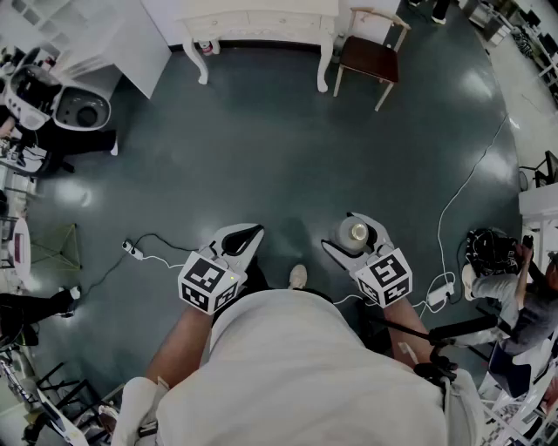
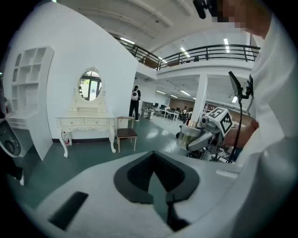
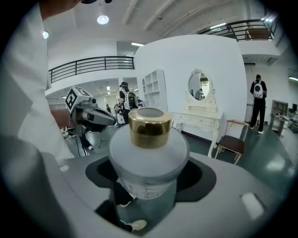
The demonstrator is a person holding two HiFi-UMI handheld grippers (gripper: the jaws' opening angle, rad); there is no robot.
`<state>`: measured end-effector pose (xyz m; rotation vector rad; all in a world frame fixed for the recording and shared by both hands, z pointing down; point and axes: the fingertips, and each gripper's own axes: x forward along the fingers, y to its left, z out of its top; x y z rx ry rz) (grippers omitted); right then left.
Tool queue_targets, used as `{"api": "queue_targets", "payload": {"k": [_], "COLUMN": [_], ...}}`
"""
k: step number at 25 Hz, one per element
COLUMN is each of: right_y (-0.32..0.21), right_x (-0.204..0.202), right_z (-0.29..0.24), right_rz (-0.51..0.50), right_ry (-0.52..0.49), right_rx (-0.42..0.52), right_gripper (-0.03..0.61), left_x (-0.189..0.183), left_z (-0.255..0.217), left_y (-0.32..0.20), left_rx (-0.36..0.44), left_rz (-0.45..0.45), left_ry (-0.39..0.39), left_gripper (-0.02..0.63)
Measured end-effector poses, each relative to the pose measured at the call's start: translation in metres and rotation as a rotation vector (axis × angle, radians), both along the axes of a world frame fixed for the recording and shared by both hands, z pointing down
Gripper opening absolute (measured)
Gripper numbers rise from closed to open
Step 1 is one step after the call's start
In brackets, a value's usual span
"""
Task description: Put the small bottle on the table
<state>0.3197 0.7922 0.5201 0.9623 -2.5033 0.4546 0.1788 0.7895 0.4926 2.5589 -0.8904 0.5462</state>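
A small frosted bottle (image 3: 149, 153) with a gold cap sits between the jaws of my right gripper (image 3: 150, 174), which is shut on its body. In the head view the bottle (image 1: 354, 232) is held upright over the dark floor, in front of the person's body. My left gripper (image 1: 242, 239) hangs beside it at the left, shut with nothing in it; its jaw tips meet in the left gripper view (image 2: 154, 158). The white dressing table (image 1: 261, 24) stands far ahead by the wall, also seen as the table (image 2: 86, 122) and the table (image 3: 201, 122).
A wooden chair (image 1: 370, 57) stands right of the table. White shelves (image 1: 78, 35) and a round white appliance (image 1: 83, 109) are at the left. Cables and a power strip (image 1: 131, 248) lie on the floor. A seated person (image 1: 506, 283) with equipment is at the right.
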Motion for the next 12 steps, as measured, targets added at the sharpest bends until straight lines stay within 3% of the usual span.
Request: {"api": "queue_targets", "payload": {"k": [6,12], "right_y": [-0.030,-0.089], "right_x": [-0.027,-0.046], "right_z": [0.000,-0.002], "right_rz": [0.002,0.051], "right_ry": [0.007,0.005], "right_rx": [-0.007,-0.027], "right_gripper": [0.337,0.339], "left_x": [-0.025,-0.033], "left_z": [0.006,0.007], "left_y": [-0.030,-0.099], "left_rx": [-0.016,0.001], "left_rz": [0.009,0.074], "left_ry": [0.017,0.058], "left_gripper": [0.003,0.003]}}
